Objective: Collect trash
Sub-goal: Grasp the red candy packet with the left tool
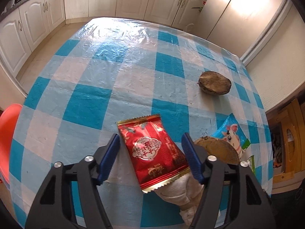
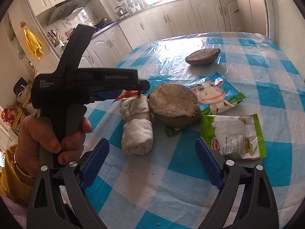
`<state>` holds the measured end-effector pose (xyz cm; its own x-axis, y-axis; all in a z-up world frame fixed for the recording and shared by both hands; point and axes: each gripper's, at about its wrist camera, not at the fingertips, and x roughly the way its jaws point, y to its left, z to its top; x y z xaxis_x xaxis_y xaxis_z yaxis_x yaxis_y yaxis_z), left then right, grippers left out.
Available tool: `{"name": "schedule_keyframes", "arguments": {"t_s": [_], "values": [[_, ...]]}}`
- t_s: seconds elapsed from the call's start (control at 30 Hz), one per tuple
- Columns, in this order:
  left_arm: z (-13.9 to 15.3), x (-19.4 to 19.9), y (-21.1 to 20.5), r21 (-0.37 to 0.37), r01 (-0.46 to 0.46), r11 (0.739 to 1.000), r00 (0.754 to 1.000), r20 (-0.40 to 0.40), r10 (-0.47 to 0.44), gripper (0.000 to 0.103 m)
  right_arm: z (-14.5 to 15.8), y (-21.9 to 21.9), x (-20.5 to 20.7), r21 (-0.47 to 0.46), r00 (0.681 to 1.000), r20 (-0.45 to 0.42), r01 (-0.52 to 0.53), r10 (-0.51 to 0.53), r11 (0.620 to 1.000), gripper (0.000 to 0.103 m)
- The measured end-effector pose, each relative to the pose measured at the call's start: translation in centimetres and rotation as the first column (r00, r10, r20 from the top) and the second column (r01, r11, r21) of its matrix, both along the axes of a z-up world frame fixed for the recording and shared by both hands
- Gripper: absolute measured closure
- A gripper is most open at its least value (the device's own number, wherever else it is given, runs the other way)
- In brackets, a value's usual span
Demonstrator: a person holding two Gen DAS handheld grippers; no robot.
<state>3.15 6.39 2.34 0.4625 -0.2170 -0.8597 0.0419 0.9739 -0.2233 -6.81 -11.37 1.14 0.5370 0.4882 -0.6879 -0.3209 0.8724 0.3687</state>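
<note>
A red foil snack wrapper (image 1: 154,150) lies between the open fingers of my left gripper (image 1: 150,143), resting on a rolled white cloth (image 1: 181,192). Its tip shows in the right wrist view (image 2: 127,95) under the left gripper (image 2: 144,86). My right gripper (image 2: 152,147) is open and empty above the checked tablecloth. Ahead of it lie the cloth roll (image 2: 136,126), a brown half shell (image 2: 174,105), a blue cow wrapper (image 2: 215,95) and a green-white torn wrapper (image 2: 234,136). A second half shell (image 2: 203,56) sits farther back, also in the left wrist view (image 1: 214,83).
The blue-and-white checked table (image 1: 114,76) is ringed by white kitchen cabinets (image 1: 34,22). An orange stool (image 1: 7,137) stands at the table's left edge. A fridge (image 1: 234,11) is at the back right. A wooden shelf (image 1: 287,137) stands right of the table.
</note>
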Motion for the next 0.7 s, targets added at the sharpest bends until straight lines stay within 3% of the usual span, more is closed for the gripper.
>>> {"name": "schedule_keyframes", "arguments": {"t_s": [0.13,0.4,0.7], "values": [[0.0,-0.2,0.6,-0.011,0.004,1.000,1.000,0.013,-0.004,0.050,0.6,-0.6,0.8,-0.039,0.999,0.024,0.030,-0.029,0.999,0.012],[0.1,-0.6,2.4,-0.040,-0.006,0.999,1.000,0.028,0.007,0.055,0.4,-1.0,3.5,-0.156,0.997,0.053,0.063,-0.056,0.986,0.012],[0.0,-1.9,4.6,-0.060,-0.023,0.998,0.999,0.041,0.026,0.056,-0.3,1.3,5.3,-0.288,0.997,0.075,-0.009,0.031,0.958,0.015]]}}
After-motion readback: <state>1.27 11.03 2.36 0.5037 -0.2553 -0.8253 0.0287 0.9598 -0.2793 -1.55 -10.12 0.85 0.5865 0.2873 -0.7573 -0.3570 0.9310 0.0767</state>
